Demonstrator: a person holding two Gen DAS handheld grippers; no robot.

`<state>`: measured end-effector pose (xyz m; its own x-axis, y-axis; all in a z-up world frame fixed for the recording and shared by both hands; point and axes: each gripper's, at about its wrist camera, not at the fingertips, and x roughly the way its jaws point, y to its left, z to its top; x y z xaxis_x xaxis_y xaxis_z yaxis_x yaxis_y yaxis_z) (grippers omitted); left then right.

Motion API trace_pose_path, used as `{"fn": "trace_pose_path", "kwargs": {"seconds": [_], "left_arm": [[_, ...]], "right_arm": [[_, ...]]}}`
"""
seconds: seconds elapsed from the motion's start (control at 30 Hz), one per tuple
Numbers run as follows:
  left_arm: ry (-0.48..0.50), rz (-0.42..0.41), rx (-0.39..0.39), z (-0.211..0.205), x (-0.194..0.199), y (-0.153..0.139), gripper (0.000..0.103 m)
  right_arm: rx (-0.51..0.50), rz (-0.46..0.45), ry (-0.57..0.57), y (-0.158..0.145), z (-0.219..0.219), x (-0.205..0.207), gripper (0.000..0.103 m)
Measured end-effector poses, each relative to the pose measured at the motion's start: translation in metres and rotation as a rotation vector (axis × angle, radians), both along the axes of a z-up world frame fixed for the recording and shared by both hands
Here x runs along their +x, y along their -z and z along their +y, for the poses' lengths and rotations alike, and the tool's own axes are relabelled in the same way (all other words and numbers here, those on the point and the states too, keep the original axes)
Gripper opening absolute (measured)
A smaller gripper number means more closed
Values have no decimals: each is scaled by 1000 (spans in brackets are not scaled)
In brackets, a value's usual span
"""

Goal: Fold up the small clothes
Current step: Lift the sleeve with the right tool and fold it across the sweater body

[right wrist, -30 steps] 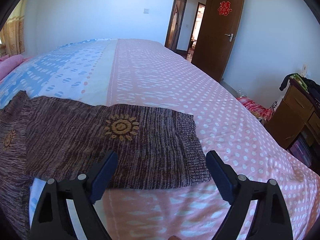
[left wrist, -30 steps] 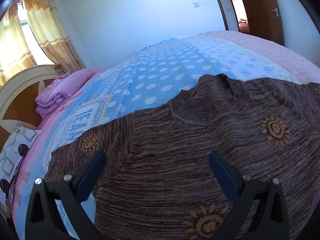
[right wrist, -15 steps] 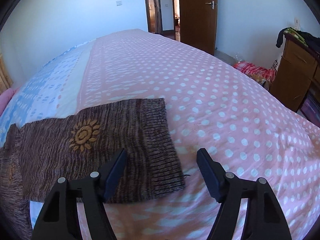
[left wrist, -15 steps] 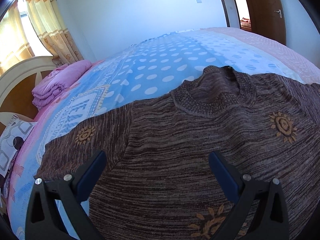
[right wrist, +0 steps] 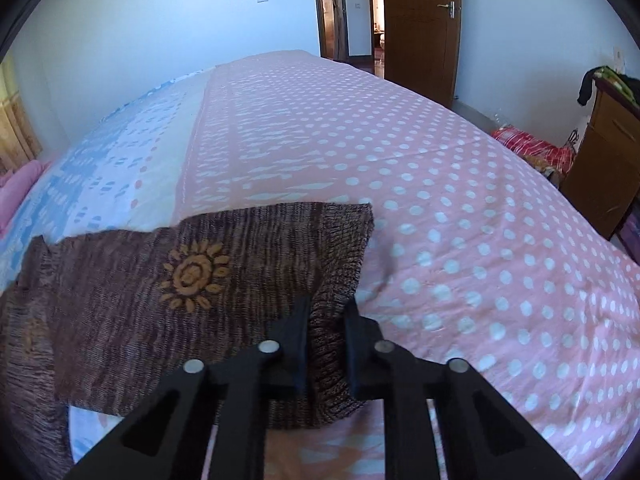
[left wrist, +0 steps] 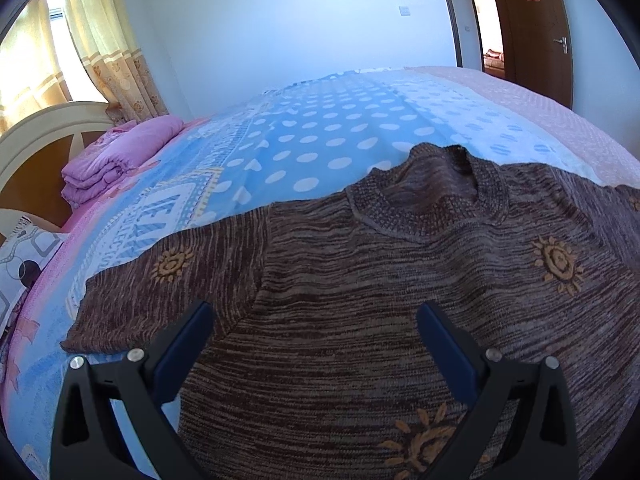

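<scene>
We have a brown knitted sweater (left wrist: pixel 360 300) lying flat on the bed (left wrist: pixel 320 128), front up, its collar (left wrist: pixel 424 208) pointing away from us and its sleeves spread out to either side. Small orange sun shapes dot the knit. The bed cover is blue with white dots under the sweater's upper part and pink with white dots farther to the right.

Our left gripper (left wrist: pixel 316 328) hangs over the chest of the sweater with its jaws spread wide; nothing sits between them, and the pads press on nothing.

Our right gripper (right wrist: pixel 326 320) is at the end of the right sleeve (right wrist: pixel 200 280). Its jaws have just been closing, and now they pinch the ribbed cuff (right wrist: pixel 344 240) at its near corner, the fabric bunched up between the two black fingers (right wrist: pixel 296 336). The rest of the sleeve lies flat on the pink cover.

A folded pink blanket (left wrist: pixel 116 156) rests near the headboard (left wrist: pixel 36 132) on the far left, well apart from the sweater. A curtain (left wrist: pixel 108 40) hangs behind it. A brown door (right wrist: pixel 420 20) stands open past the foot of the bed.
</scene>
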<state>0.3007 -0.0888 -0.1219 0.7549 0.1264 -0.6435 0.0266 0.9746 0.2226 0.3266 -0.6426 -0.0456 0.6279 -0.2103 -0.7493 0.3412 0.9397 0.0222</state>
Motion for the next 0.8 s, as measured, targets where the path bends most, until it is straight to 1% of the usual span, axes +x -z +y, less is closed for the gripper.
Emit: {"fn": "trace_pose_path", "kwargs": {"seconds": [0.13, 0.37, 0.57, 0.8], "left_arm": [[6, -17, -18, 6, -8, -6, 103], [3, -28, -56, 17, -13, -13, 103], [9, -37, -89, 26, -19, -15, 103], [10, -36, -123, 37, -22, -12, 103]], "right_arm": [[-13, -44, -13, -15, 11, -4, 10], [-54, -123, -61, -60, 41, -4, 10], [-100, -171, -148, -98, 85, -1, 10], [-129, -186, -241, -123, 138, 8, 10]]}}
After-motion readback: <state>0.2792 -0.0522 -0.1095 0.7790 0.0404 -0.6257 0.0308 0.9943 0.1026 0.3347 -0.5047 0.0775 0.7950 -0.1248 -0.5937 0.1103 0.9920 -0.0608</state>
